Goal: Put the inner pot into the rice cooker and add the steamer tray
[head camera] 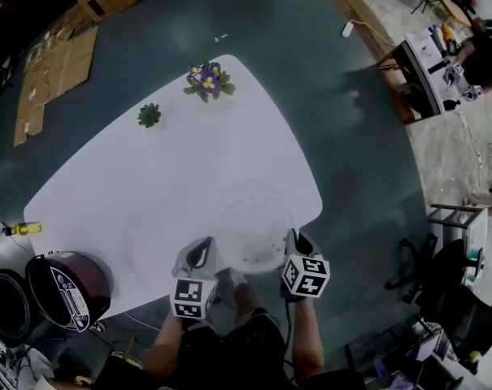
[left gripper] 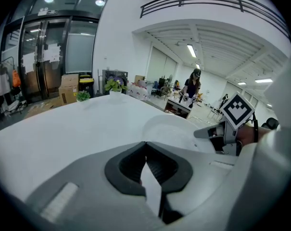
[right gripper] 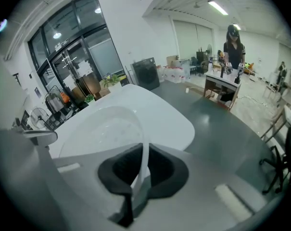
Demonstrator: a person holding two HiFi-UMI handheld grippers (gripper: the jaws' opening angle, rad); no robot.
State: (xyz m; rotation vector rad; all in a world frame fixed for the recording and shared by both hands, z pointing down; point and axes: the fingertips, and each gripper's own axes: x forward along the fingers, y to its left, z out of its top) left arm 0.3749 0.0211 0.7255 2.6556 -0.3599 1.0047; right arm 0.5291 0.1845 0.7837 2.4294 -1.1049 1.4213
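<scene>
A clear plastic steamer tray [head camera: 254, 232] sits at the near edge of a white table [head camera: 148, 177], close to its near right corner, between two hand-held grippers. The right gripper [right gripper: 143, 170] is clamped onto the tray's near right rim, and the thin rim runs up between its dark pads. The left gripper [left gripper: 145, 146] lies just beside the tray's left side with its jaw tips together; a white sliver shows lower between the pads, and what it is cannot be told. Both grippers slant forward and down, forearms reaching in from the near edge. A maroon rice cooker [head camera: 67, 287] stands open, off the table's near left corner.
</scene>
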